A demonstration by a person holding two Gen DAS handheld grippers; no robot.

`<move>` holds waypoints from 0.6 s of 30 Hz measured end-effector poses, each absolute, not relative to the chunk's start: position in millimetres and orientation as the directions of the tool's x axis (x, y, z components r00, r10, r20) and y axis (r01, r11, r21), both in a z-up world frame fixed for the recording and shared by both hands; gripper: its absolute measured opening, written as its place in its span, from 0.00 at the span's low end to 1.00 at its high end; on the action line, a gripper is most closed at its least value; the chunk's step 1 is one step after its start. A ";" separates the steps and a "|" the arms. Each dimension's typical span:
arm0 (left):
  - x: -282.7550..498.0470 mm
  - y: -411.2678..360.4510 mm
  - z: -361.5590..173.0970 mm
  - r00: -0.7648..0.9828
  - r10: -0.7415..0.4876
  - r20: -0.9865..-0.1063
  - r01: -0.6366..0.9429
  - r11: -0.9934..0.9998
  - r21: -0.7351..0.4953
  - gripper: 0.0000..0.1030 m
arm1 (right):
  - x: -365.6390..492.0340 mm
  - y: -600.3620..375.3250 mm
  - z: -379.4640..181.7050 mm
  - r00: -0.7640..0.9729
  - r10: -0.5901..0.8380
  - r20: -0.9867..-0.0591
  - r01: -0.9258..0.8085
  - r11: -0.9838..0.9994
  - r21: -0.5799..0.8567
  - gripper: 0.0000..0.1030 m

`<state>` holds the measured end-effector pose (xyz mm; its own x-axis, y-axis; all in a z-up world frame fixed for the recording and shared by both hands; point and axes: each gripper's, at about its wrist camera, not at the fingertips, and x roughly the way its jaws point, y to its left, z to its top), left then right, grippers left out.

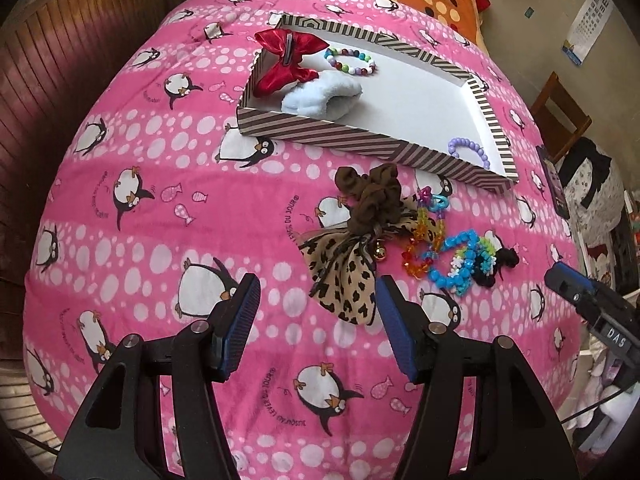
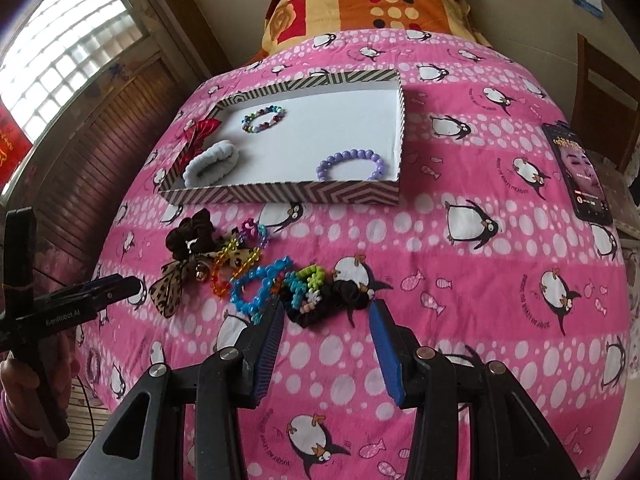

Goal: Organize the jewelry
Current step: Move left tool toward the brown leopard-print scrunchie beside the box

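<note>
On the bed, over a pink penguin blanket [image 2: 460, 184], the striped tray [image 2: 280, 194] serves as the sorting place. Inside it lie a red bow [image 1: 286, 60], a pale fluffy band [image 2: 212, 162], a multicoloured bead bracelet [image 2: 264, 118] and a purple bead bracelet [image 2: 352, 164], spread apart, presumably so each stays easy to see.

Just in front of the tray sits the unsorted heap: brown scrunchie [image 1: 374, 194], leopard-print bow [image 1: 344, 276], blue bead bracelet [image 2: 256, 286], black scrunchie [image 2: 340, 298].

The left claw [image 1: 316, 320] hovers apart, empty, before the leopard bow; the right claw [image 2: 326, 340] also stands apart, empty, before the black scrunchie.

The tangled pieces overlap, so counting them is hard.
</note>
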<state>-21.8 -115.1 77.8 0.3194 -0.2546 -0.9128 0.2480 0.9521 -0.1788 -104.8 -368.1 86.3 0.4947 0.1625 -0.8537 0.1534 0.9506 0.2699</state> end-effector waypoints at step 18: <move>5.6 -144.6 68.8 0.301 -0.258 -0.918 0.278 0.945 -0.175 0.58 | -115.5 -372.3 92.7 0.500 0.151 -0.853 0.174 0.947 0.269 0.41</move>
<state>5.6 -144.6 68.8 0.3008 -0.2581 -0.9181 0.2778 0.9446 -0.1745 -115.5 -372.3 92.7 0.4998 0.1505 -0.8530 0.1741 0.9472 0.2692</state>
